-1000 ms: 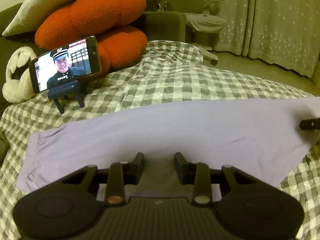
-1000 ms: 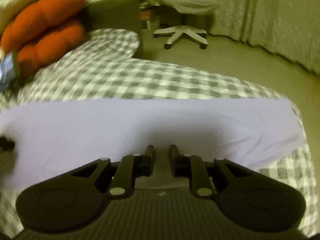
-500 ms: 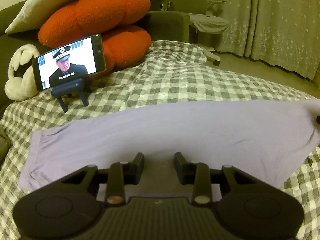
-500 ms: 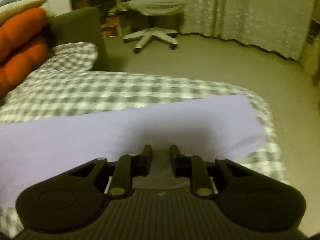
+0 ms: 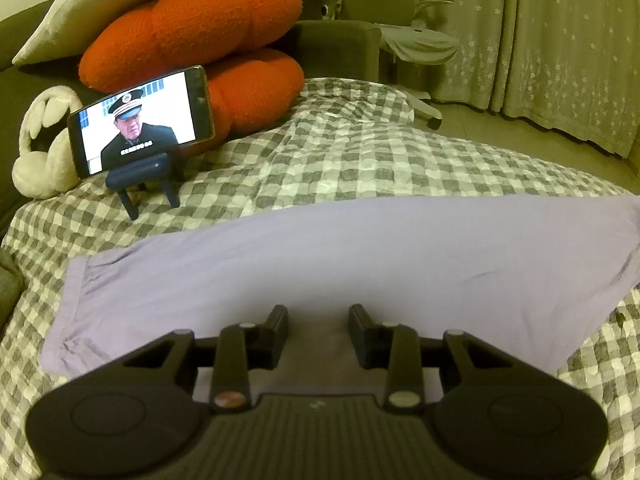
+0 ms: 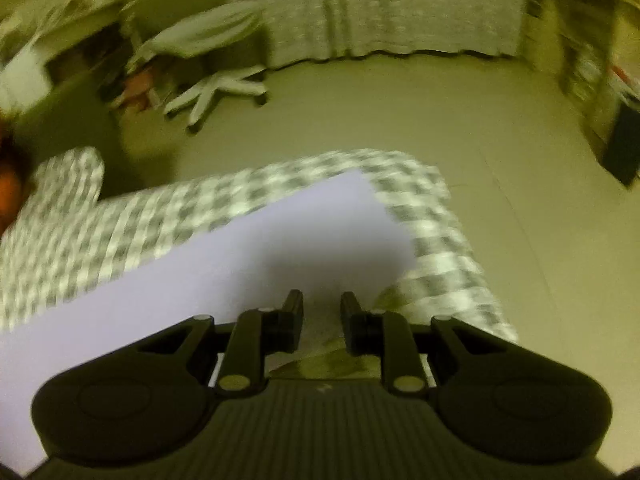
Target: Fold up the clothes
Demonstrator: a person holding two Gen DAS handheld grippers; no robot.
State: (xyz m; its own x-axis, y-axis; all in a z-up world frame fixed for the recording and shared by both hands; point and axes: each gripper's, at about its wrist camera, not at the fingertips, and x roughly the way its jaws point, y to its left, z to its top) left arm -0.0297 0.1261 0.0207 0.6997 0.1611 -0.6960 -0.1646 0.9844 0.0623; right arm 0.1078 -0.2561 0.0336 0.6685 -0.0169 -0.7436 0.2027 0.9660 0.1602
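Both grippers over the lavender cloth, the right one sliding to its end.

In the left wrist view, our left gripper (image 5: 318, 320) hangs where it was a second ago, jaws partly apart with nothing between them, above the near edge of the cloth (image 5: 340, 264). The cloth lies flat as a long strip across the checked cover (image 5: 340, 160), in front of the phone (image 5: 140, 120) and orange cushions (image 5: 192, 40). The other gripper's tip, seen at the right edge a second ago, is gone. In the right wrist view, blurred by motion, our right gripper (image 6: 321, 320) has slid from mid-cloth to the cloth's (image 6: 240, 264) right end, and its jaws are opening with nothing between them. We judge it is lining up to take that end for the next fold.
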